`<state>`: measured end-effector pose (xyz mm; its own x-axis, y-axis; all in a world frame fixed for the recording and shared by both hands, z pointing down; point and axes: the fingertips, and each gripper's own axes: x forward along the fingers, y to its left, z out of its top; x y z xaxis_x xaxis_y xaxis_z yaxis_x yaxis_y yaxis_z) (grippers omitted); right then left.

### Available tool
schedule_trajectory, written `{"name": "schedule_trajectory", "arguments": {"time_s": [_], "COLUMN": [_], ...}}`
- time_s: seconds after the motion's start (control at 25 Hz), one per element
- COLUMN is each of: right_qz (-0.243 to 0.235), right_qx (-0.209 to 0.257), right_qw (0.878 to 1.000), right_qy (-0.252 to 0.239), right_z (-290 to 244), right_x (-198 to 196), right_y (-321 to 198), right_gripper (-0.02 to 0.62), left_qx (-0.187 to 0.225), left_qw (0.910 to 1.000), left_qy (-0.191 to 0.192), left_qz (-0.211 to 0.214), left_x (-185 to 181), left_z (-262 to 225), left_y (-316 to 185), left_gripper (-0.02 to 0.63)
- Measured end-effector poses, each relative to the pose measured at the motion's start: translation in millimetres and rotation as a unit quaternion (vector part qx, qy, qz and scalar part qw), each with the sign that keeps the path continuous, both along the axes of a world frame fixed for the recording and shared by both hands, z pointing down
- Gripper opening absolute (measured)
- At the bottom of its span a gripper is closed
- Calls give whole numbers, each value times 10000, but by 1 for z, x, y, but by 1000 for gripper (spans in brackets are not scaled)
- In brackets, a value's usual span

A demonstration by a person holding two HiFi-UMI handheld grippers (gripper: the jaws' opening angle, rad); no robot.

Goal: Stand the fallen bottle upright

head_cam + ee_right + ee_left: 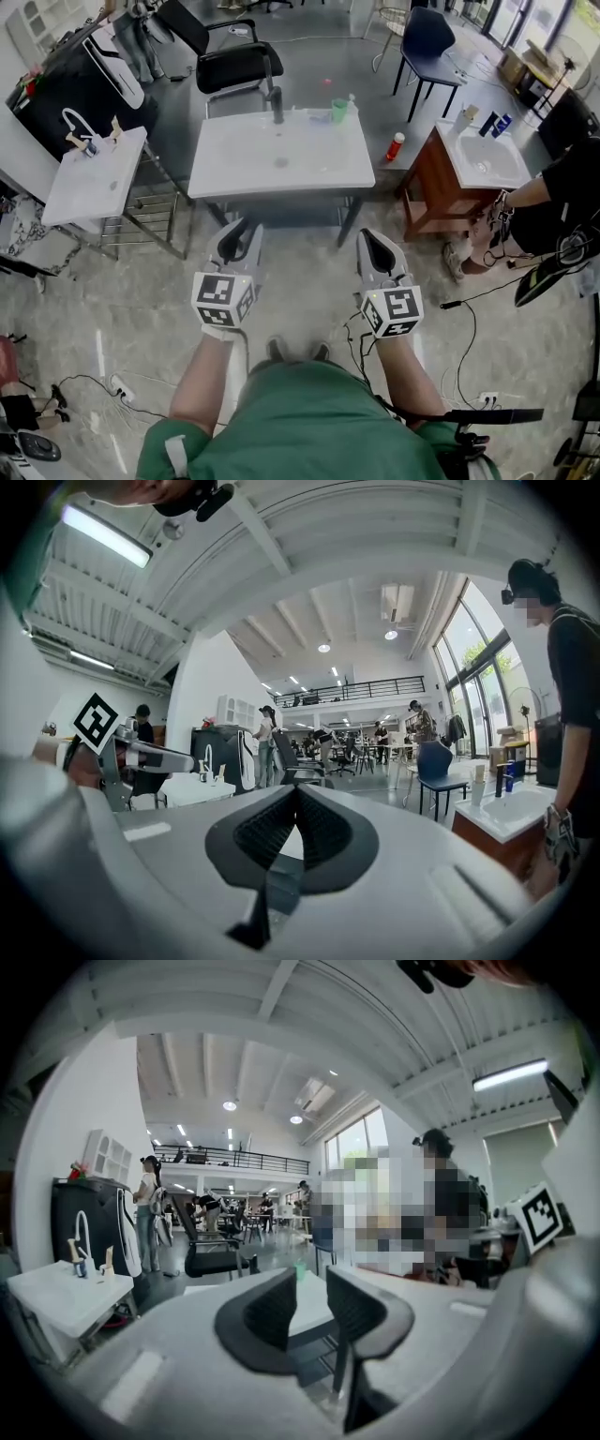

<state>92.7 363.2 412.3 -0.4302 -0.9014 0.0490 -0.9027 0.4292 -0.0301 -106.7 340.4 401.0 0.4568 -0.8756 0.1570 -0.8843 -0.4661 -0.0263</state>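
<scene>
Still approaching, I'd say: left tongs (234, 230) spread, right tongs (375, 242) pressed together, both short of the far tabletop (281, 155); reaching in comes next.

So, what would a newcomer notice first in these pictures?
The left hand-held gripper, open, and the right hand-held gripper, shut and empty, fill the foreground. Ahead stands a white table with a green cup at its far edge; a red bottle is on the floor to its right.
</scene>
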Motion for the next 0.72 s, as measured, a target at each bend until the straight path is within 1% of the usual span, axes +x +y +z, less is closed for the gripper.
{"name": "schedule_trajectory", "arguments": {"time_s": [0.16,0.2,0.28,0.32,0.52,0.72], "right_qz": [126,141,138,122,6,-15], "right_qx": [72,97,96,76,56,36], "right_qw": [9999,9998,9998,9997,9998,9999], "right_qy": [-20,-53,-145,-178,-182,-150], "right_z": [-1,-1,-1,0,0,3], "right_x": [22,27,36,39,45,46], "right_y": [-4,-6,-9,-11,-22,-51], "right_gripper": [2,19,85,101,101,101], "left_qx": [42,51,51,42,-53,-92], "left_qw": [10000,10000,10000,10000,9998,9998], "left_qy": [-44,-46,-52,-65,-131,-99], "left_qz": [-27,-36,-45,-46,-133,-123], "left_x": [16,20,27,29,32,32], "left_z": [0,0,2,3,10,15], "left_y": [0,0,1,2,-8,-39], "left_gripper": [95,95,95,95,94,95]}}
